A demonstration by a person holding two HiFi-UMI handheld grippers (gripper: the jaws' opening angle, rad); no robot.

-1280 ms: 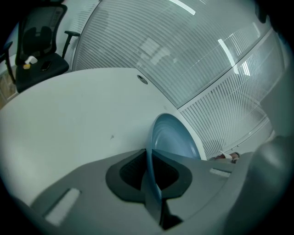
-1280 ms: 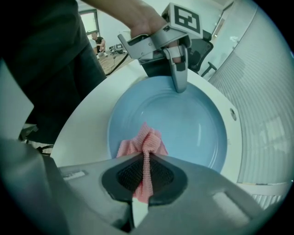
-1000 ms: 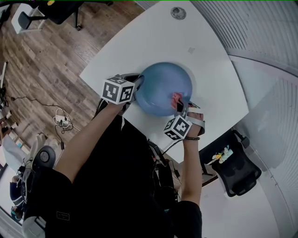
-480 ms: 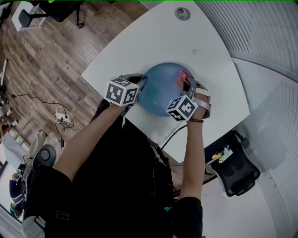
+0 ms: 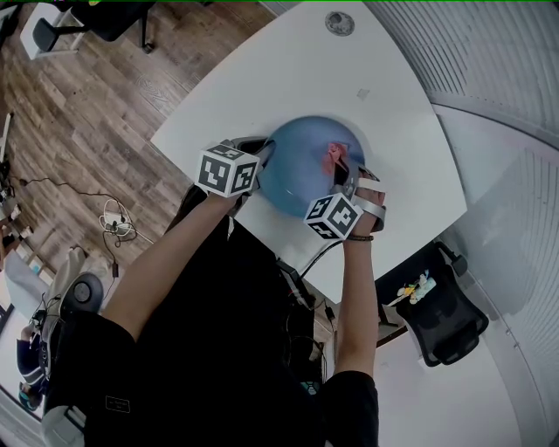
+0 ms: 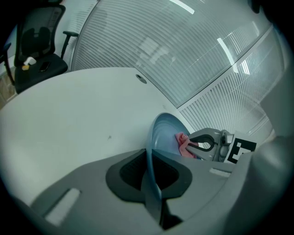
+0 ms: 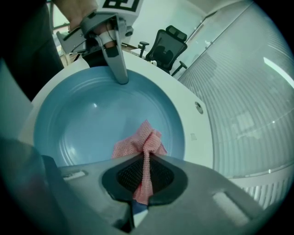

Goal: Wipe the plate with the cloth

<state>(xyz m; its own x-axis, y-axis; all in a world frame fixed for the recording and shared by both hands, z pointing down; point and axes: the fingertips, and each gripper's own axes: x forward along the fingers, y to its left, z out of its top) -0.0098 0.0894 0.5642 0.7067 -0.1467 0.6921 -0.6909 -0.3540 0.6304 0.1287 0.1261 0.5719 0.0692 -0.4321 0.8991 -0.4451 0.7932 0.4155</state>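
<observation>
A round blue plate (image 5: 301, 166) lies on the white table (image 5: 288, 70). My left gripper (image 5: 260, 157) is shut on the plate's near-left rim (image 6: 149, 160), which runs edge-on between its jaws in the left gripper view. My right gripper (image 5: 341, 175) is shut on a pink cloth (image 7: 142, 142), whose bunched end rests on the plate's inner surface (image 7: 92, 124) toward its right side. The cloth (image 5: 333, 155) shows as a small pink patch in the head view, and again in the left gripper view (image 6: 183, 143) beside the right gripper (image 6: 202, 144).
A small round cap (image 5: 339, 23) is set into the table near its far edge. A black office chair (image 5: 437, 314) stands at the right, off the table. Wooden floor with cables (image 5: 113, 227) lies to the left. A ribbed curved wall (image 5: 489, 79) runs along the right.
My right gripper carried the cloth across the plate from its near-right part to the far-right rim, then back a little toward the middle. My left gripper kept its hold on the rim.
</observation>
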